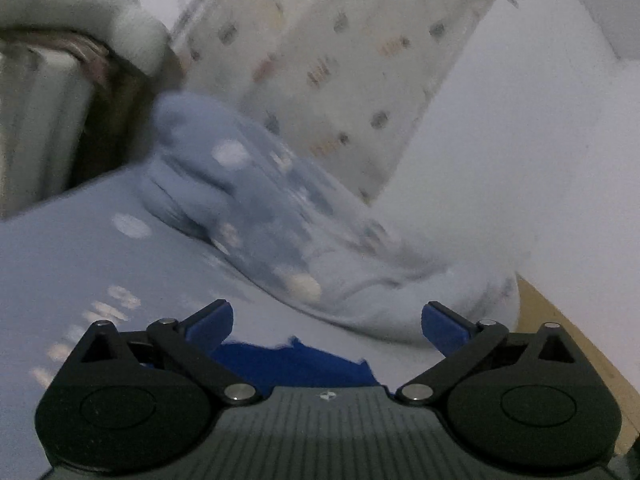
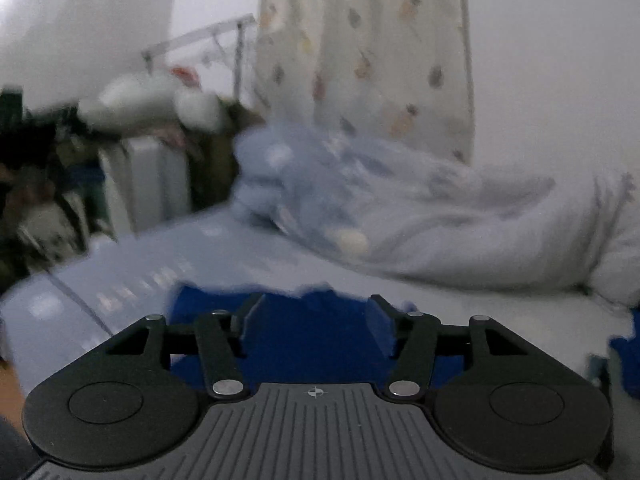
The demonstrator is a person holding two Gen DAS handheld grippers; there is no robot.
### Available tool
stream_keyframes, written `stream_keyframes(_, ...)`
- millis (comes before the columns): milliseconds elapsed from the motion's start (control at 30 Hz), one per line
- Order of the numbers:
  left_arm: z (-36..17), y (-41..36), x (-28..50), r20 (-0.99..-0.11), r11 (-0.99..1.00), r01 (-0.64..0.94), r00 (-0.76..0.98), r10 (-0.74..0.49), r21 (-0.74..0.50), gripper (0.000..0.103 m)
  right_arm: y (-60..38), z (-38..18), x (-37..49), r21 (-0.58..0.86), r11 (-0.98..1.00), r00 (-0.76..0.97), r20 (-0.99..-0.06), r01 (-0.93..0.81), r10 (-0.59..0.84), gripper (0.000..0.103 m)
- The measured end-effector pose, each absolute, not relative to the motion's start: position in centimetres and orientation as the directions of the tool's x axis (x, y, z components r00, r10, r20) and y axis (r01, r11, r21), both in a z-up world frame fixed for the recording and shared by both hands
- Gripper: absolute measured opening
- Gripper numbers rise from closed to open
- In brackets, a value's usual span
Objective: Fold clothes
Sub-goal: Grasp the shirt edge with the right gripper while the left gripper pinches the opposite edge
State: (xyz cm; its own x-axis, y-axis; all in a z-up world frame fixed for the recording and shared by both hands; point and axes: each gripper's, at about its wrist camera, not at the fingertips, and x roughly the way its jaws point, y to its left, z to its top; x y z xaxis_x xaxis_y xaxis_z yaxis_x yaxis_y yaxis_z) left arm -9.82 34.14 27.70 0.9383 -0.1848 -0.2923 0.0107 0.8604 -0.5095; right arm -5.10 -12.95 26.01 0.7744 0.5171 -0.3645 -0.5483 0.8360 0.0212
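Note:
A dark blue garment (image 1: 296, 360) lies flat on the pale blue bed sheet (image 1: 60, 264), just ahead of my left gripper (image 1: 326, 322). That gripper stands wide open above it, nothing between its blue pads (image 1: 210, 322). In the right wrist view the same blue garment (image 2: 312, 336) spreads beneath and behind my right gripper (image 2: 316, 316). Its jaws stand apart, and the pads (image 2: 378, 322) do not press on the cloth. Whether the fabric touches them I cannot tell, because the picture is blurred.
A crumpled light-blue dotted blanket (image 1: 256, 200) is heaped at the back of the bed against the white wall. A patterned cloth (image 1: 340, 60) hangs behind it. A white radiator (image 2: 148, 176) with soft white things on top stands at the left. Wooden floor (image 1: 568, 336) shows at the right.

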Motion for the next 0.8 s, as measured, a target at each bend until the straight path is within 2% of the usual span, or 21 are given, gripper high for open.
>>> stream_keyframes(33,28.0,35.3,-10.6,-0.293,0.86,-0.011,0.942,-0.162,-0.511,0.103,-12.1,27.1,-5.6,0.03,0.826,0.774,-0.33,-0.563,0.54,0.061)
stream_keyframes(133,28.3,38.4,-12.0,-0.312,0.856,-0.089,0.946,-0.087,-0.509,0.103,-7.8,28.8,-6.8,0.019,0.76,0.726,-0.281,-0.65,0.628,0.072)
stream_keyframes(300,23.2,42.1,-7.5,-0.431,0.85,-0.221,0.902,-0.007,-0.477,0.103,2.4,25.2,-4.9,-0.046,0.649,0.621,-0.348,-0.76,0.702,0.074)
stream_keyframes(433,16.3,44.4,-0.4,-0.556,0.827,-0.276,0.829,-0.053,-0.489,0.103,11.4,17.8,-2.1,-0.173,0.581,0.586,-0.462,-0.795,0.665,0.072)
stream_keyframes(533,11.1,45.5,5.4,-0.616,0.812,-0.279,0.779,-0.12,-0.512,0.103,16.7,12.2,-0.6,-0.317,0.501,0.588,-0.528,-0.806,0.612,0.067)
stream_keyframes(633,7.4,45.2,10.5,-0.64,0.814,-0.243,0.744,-0.194,-0.528,0.103,20.5,7.7,0.6,-0.41,0.41,0.58,-0.579,-0.815,0.573,0.062)
stream_keyframes(800,2.9,44.5,17.8,-0.671,0.823,-0.189,0.687,-0.279,-0.536,0.103,22.1,3.8,2.4,-0.451,0.365,0.58,-0.61,-0.814,0.54,0.056)
